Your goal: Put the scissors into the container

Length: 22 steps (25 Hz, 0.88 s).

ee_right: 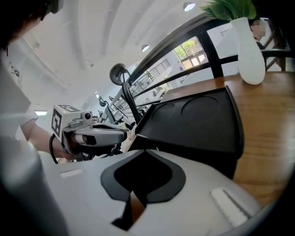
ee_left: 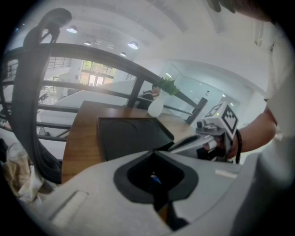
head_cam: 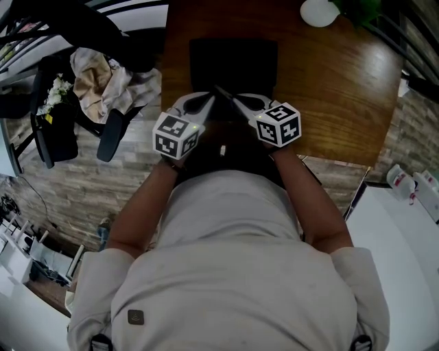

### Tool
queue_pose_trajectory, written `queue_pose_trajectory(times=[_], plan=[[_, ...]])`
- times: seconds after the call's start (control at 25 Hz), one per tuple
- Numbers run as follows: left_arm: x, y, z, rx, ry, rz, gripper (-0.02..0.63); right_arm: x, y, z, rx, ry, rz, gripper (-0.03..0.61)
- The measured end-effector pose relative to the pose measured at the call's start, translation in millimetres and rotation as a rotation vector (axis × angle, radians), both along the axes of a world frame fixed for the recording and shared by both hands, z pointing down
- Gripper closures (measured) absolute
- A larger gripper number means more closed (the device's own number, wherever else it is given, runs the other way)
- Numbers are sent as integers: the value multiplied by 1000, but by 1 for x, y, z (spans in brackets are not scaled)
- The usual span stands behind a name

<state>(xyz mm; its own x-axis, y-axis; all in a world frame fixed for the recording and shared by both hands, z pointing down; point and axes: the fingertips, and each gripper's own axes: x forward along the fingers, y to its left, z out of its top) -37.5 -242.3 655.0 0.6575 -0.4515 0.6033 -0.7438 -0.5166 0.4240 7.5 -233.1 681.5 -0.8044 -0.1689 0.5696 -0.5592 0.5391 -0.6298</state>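
With the left gripper and the right gripper both closed on nothing and held side by side at the near edge of the black container, the container appears empty and the scissors show in no view, so placement is judged outstanding.

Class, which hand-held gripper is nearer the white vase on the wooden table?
Right. The right hand-held gripper lies left of the white vase in the head view, closer to the person; the left hand-held gripper lies farther left still, beyond the right one.
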Motion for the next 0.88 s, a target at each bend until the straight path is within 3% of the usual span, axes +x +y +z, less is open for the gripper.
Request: queue_pose_trajectory(times=[0.88], plan=[[2, -1, -67, 128, 6, 67, 611, 1, -3, -79, 182, 1, 8, 571]])
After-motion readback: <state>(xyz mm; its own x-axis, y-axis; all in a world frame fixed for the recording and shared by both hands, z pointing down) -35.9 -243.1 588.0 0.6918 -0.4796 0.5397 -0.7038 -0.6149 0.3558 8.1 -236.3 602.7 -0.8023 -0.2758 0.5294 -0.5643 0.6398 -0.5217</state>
